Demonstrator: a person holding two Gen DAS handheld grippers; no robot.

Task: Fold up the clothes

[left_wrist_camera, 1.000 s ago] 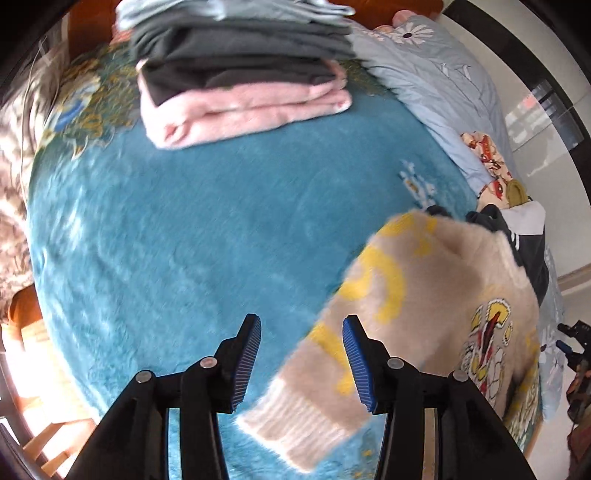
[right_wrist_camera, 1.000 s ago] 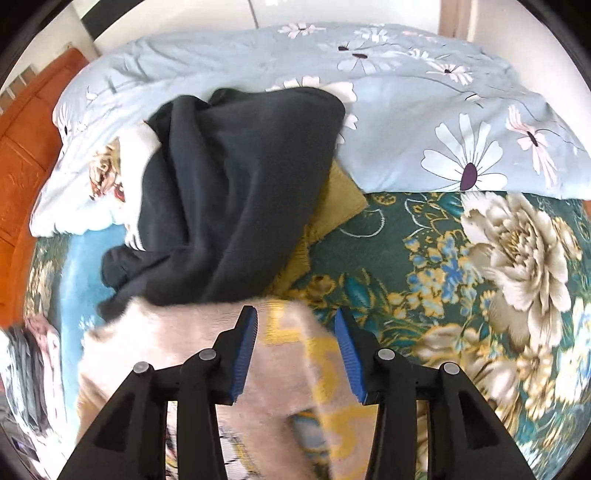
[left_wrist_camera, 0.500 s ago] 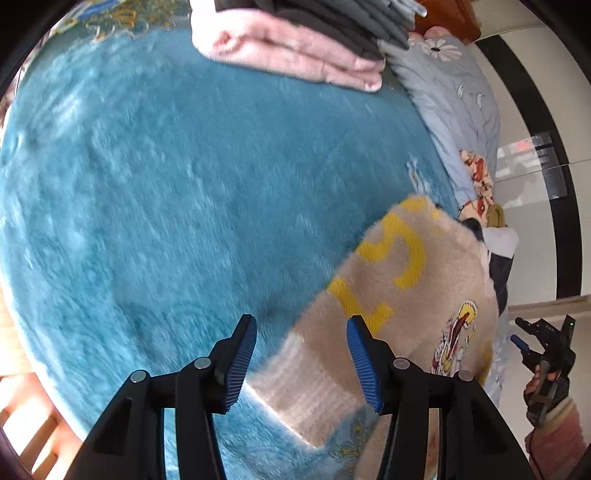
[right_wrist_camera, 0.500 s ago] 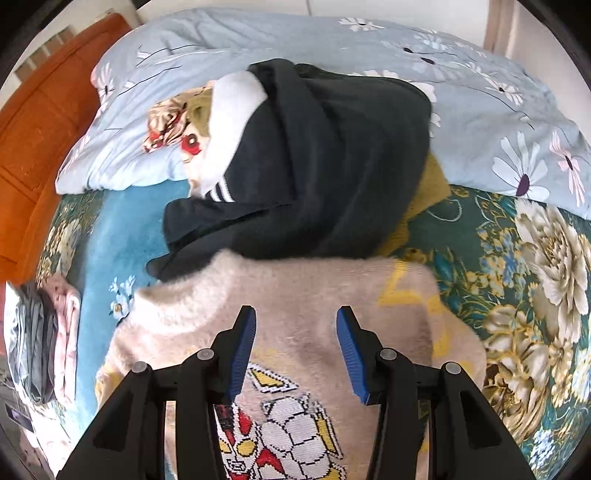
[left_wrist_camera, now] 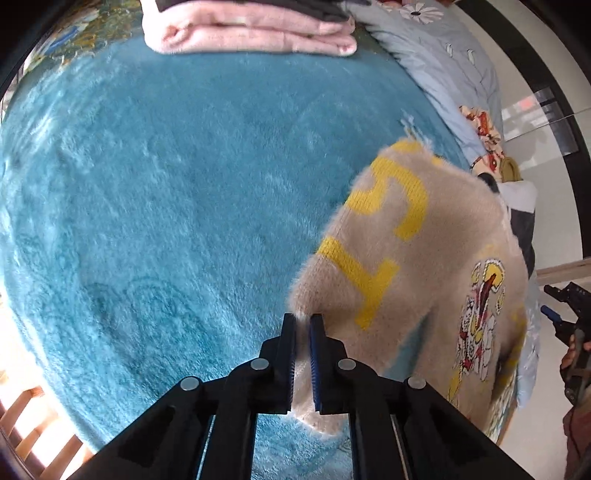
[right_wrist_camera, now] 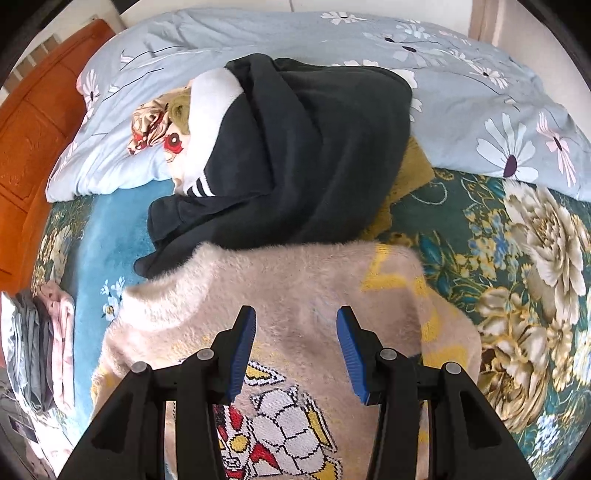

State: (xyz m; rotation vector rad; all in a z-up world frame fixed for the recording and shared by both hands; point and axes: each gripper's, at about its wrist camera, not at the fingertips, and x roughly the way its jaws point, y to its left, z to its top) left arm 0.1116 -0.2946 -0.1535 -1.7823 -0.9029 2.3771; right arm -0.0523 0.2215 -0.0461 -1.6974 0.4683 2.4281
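Observation:
A fuzzy beige sweater [left_wrist_camera: 424, 251] with yellow letters and a cartoon robot patch lies spread on the blue plush blanket [left_wrist_camera: 166, 203]. My left gripper [left_wrist_camera: 303, 325] is shut on the ribbed cuff of its sleeve, the fabric pinched between the blue pads. In the right wrist view the same sweater [right_wrist_camera: 295, 280] fills the lower middle, and my right gripper [right_wrist_camera: 295, 328] hovers open over its chest with nothing between the fingers. The right gripper [left_wrist_camera: 569, 328] also shows at the far right edge of the left wrist view, in a hand.
A stack of folded clothes [left_wrist_camera: 251, 33], pink at the bottom, sits at the blanket's far end. A heap of dark garments [right_wrist_camera: 295, 155] over white and mustard ones lies just beyond the sweater. A pale blue flowered quilt [right_wrist_camera: 480, 92] and an orange headboard [right_wrist_camera: 29, 147] border the bed.
My left gripper dropped onto the sleeve cuff and closed on it. The right gripper shifted over the sweater's chest, then stayed open and nearly still.

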